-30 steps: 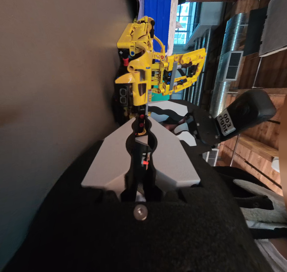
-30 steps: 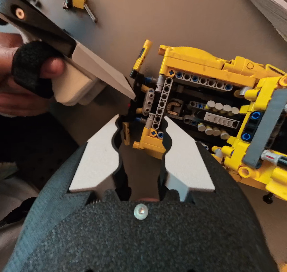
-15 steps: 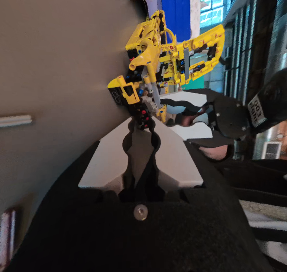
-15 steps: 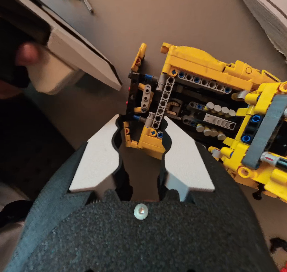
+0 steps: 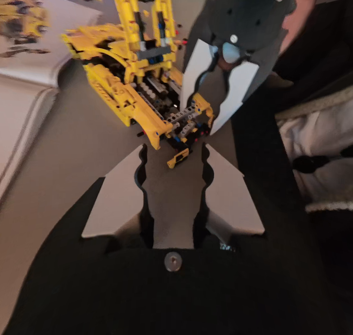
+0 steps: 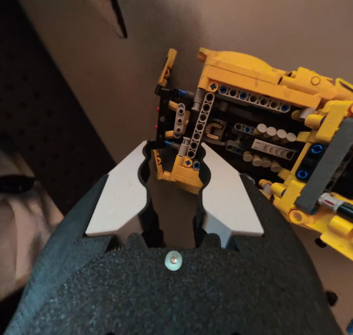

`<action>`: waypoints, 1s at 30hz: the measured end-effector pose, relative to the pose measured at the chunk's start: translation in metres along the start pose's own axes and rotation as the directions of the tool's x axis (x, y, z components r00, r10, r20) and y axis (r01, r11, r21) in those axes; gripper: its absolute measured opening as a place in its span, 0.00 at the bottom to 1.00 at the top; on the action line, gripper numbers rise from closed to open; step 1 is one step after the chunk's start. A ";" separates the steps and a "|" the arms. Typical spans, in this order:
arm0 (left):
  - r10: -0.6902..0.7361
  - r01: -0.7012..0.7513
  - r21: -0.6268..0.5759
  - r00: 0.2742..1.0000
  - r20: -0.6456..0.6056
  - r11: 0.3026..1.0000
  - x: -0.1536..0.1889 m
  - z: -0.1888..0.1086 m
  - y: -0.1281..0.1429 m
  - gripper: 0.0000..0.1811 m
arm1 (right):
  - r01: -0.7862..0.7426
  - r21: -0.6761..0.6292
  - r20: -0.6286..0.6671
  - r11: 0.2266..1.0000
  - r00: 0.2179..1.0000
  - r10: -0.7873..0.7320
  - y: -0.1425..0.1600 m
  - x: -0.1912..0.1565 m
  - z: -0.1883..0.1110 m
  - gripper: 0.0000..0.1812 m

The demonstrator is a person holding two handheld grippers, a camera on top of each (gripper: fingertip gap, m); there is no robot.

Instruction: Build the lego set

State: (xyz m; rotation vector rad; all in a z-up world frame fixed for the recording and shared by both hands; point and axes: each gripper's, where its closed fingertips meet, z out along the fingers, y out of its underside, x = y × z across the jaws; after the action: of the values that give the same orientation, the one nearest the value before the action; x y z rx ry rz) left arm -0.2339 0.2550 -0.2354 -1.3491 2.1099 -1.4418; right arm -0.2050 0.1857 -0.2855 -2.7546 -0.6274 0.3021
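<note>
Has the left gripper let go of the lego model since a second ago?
Yes. The left gripper has backed off the yellow lego model; its jaws now stand open and empty, short of the model's rear end on the table.

Glossy plastic lego model (image 6: 248, 104), matt table (image 6: 248, 19)

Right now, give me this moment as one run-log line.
left gripper: open, empty, just short of model | right gripper: fingers around rear corner of yellow lego model | model: on table
</note>
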 end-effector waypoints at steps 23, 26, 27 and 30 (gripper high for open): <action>0.193 -0.182 -0.085 0.969 0.153 0.980 0.018 0.094 0.001 0.34 | 0.070 0.078 -0.038 0.994 0.997 -0.068 0.050 0.004 -0.021 0.32; 0.156 -0.147 -0.073 0.978 0.141 0.986 0.018 0.094 0.001 0.34 | 0.050 0.117 -0.064 0.992 0.997 -0.043 0.047 0.009 -0.027 0.33; 0.147 -0.139 -0.071 0.979 0.139 0.988 0.018 0.094 0.001 0.34 | 0.036 0.136 -0.064 0.990 0.998 -0.027 0.045 0.008 -0.029 0.33; 0.134 -0.126 -0.068 0.981 0.138 0.990 0.017 0.093 0.001 0.34 | 0.059 0.151 -0.158 0.987 0.987 -0.035 0.041 0.016 -0.026 0.34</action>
State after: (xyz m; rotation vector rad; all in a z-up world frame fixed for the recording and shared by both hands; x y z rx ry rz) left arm -0.1846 0.1854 -0.2762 -1.2679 2.1197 -1.2051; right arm -0.1679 0.1512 -0.2772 -2.5794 -0.6007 0.1185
